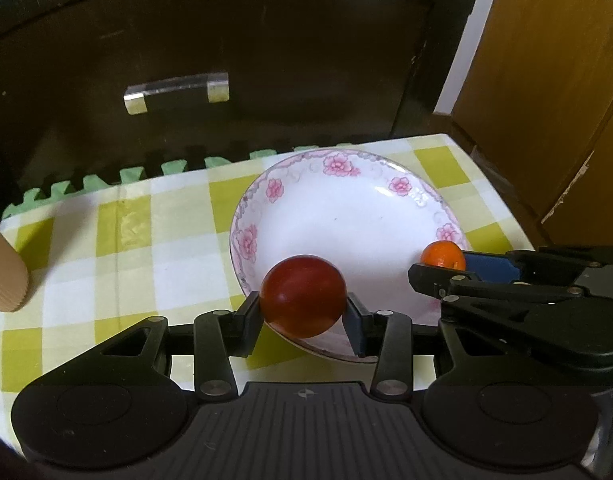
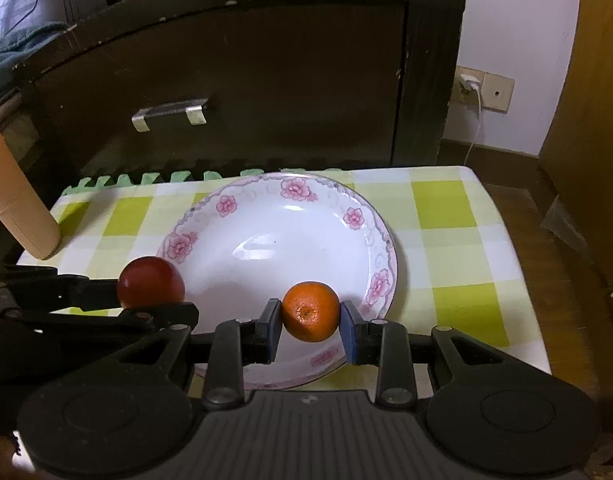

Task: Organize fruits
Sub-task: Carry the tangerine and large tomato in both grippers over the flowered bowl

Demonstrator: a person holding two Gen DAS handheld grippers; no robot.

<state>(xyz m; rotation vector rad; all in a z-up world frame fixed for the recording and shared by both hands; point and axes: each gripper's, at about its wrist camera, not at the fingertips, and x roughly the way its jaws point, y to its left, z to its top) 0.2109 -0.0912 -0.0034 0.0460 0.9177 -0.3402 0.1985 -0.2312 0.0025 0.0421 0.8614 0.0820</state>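
Fingers [image 1: 248, 312] of the left gripper [image 1: 304, 316] are closed on a dark red fruit [image 1: 303, 296], one pad on each side, holding it above the near left rim of the plate [image 1: 346, 208]. Fingers [image 2: 348, 328] of the right gripper [image 2: 310, 320] are likewise clamped on a small orange fruit [image 2: 311, 311], held over the near right part of the same plate. Neither fruit appears to rest on the plate surface.

Outward from both grippers, the white plate with pink flowers sits on the worktop [image 2: 446, 216], which carries a green-and-white checked cloth. The plate interior holds nothing. A tan cylinder [image 2: 22, 208] stands at the far left. A dark cabinet [image 2: 246, 80] lies beyond.

Judged progress: both fruits are picked and positioned; release into the plate remains.
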